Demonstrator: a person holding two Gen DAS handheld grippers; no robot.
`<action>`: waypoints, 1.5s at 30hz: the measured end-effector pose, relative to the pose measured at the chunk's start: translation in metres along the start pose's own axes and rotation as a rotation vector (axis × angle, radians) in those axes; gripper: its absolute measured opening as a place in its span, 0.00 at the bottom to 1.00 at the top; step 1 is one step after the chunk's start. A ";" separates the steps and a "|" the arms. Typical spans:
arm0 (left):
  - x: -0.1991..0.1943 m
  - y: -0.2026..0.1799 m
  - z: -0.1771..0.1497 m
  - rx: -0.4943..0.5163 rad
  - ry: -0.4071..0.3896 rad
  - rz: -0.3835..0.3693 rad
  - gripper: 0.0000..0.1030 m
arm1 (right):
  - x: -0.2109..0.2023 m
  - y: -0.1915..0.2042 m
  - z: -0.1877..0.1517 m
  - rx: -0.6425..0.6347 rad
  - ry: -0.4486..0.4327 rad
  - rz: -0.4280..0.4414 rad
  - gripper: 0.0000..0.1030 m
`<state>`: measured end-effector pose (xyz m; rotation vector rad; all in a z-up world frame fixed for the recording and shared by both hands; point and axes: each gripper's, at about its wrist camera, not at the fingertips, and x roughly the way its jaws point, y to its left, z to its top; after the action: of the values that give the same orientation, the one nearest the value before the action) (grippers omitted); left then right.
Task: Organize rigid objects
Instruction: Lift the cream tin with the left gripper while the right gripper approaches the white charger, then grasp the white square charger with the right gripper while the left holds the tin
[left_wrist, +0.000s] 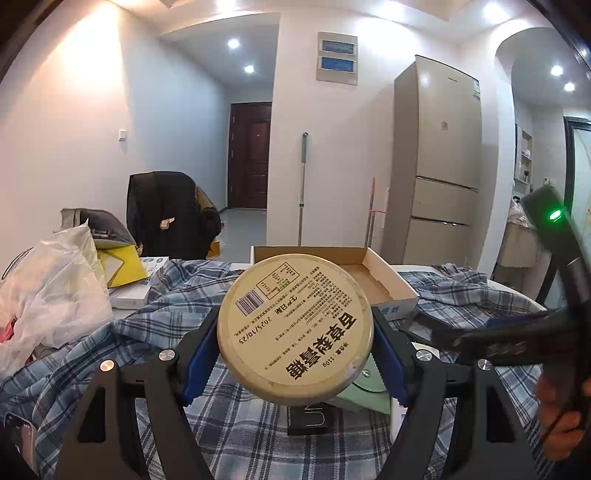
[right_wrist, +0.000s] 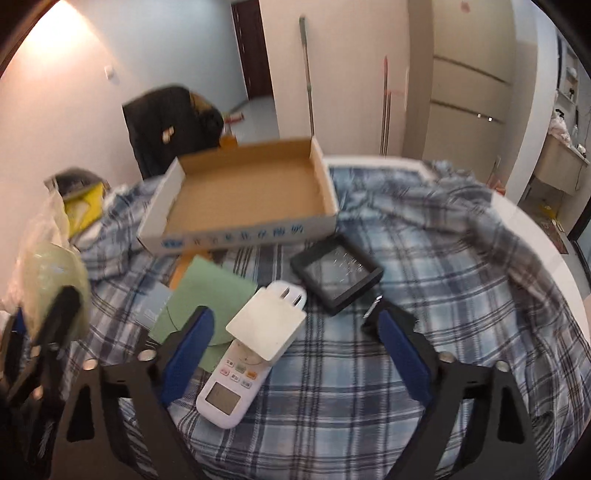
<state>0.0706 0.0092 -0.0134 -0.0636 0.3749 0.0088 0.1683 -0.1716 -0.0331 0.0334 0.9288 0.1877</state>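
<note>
My left gripper (left_wrist: 295, 354) is shut on a round cream tin (left_wrist: 295, 328) with printed text on its face, held above the plaid cloth. An open cardboard box (left_wrist: 384, 280) lies behind it; it also shows in the right wrist view (right_wrist: 243, 199), empty. My right gripper (right_wrist: 295, 354) is open above a white remote (right_wrist: 229, 384) and a white power adapter (right_wrist: 269, 328) lying on top of it. A black framed slab (right_wrist: 338, 275) lies just past the adapter. A green envelope (right_wrist: 199, 299) lies to the left.
A plaid cloth (right_wrist: 406, 280) covers the round white table (right_wrist: 535, 229). Plastic bags (left_wrist: 48, 280) and yellow packaging (left_wrist: 122, 266) pile at the left. A dark chair (left_wrist: 170, 214) stands behind. A black flat item (left_wrist: 306, 421) lies under the tin. A fridge (left_wrist: 436, 166) stands at the back right.
</note>
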 end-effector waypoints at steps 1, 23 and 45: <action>0.000 0.002 0.000 -0.008 0.002 0.002 0.75 | 0.006 0.001 0.001 0.010 0.024 0.015 0.80; 0.009 0.012 -0.003 -0.058 0.045 0.004 0.75 | 0.028 0.021 -0.015 -0.079 0.164 0.149 0.46; 0.010 0.010 -0.004 -0.063 0.056 -0.012 0.75 | 0.005 0.026 -0.036 -0.229 -0.013 0.104 0.42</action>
<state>0.0783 0.0186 -0.0217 -0.1284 0.4303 0.0070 0.1386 -0.1473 -0.0558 -0.1282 0.8887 0.3888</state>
